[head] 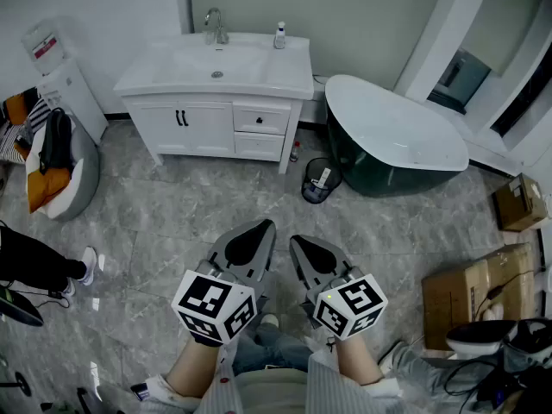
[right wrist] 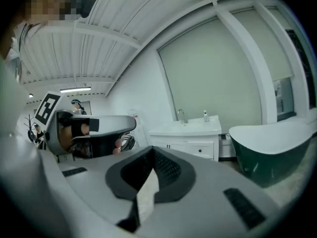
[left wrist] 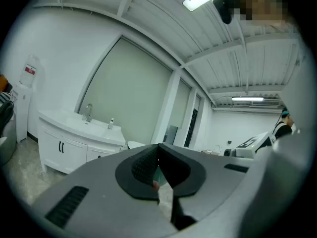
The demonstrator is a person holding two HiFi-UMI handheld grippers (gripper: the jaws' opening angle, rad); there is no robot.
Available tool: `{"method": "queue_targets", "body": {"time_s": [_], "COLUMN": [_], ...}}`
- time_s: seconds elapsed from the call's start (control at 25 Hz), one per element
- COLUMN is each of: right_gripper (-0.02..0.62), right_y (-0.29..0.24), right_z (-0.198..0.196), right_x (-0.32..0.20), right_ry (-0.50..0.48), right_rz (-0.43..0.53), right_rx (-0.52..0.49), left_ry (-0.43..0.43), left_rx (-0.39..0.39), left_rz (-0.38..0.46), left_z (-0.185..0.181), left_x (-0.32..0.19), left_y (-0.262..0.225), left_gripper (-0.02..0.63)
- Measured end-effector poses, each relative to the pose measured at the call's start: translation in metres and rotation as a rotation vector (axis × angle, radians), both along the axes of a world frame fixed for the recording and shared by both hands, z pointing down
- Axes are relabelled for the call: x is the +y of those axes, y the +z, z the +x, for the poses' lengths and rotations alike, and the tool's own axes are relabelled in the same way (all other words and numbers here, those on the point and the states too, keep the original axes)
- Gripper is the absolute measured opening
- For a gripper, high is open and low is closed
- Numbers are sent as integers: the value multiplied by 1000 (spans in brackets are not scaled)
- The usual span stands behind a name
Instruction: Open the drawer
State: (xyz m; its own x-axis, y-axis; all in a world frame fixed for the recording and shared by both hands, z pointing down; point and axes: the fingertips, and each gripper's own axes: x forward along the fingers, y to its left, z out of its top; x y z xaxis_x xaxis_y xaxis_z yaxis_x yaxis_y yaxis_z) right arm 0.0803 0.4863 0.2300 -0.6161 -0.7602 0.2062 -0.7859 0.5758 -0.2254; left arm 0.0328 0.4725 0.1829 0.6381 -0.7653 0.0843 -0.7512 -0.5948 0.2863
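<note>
- The white vanity [head: 207,126] is standing against the far wall, with its two doors shut.
- The drawer [head: 261,120], which has one dark knob, is sitting in the right-hand section of the vanity and is fully closed. A second drawer [head: 259,146] is sitting directly beneath it, also closed.
- The left hand-held gripper [head: 253,231] is hovering well short of the vanity, over the grey marbled floor [head: 172,222], and is pointing toward the vanity. Its jaws are pressing together at the tips with nothing between them.
- The right hand-held gripper [head: 304,247] is hovering just beside the left one, equally far from the vanity. Its jaws are likewise pressing together on nothing.
- Neither hand-held gripper is touching the vanity.
- A faucet [head: 214,26] is standing at the back of the vanity basin, and a small bottle [head: 279,35] is standing to its right.
- A dark green bathtub [head: 392,136] is standing just right of the vanity.
- A black waste bin [head: 320,180] is sitting on the floor near the vanity's right front corner.
</note>
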Motion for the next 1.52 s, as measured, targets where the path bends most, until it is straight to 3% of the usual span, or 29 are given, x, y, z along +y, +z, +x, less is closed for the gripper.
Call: {"method": "queue_targets", "body": {"time_s": [0.6,0.92,1.2,1.52], "right_gripper": [9,9,9,9], "right_y": [5,11,17,19], "right_z": [22,25,12,-10], "right_x": [7,-3,-50,-145], "right_ry": [-7,0,9,31], "right_rz": [5,-9,-30,-46], "right_rx": [-17,-27,-26,-19], "left_ry": [-54,-86,-82,-64], "left_rx": [-10,-19,-5,-10], "left_rz": [6,5,2,-8], "left_z": [9,-3,-17,-39], "left_x": [7,-7,-58,-157], "left_y": [6,9,12,13], "left_gripper": [17,17,17,17]}}
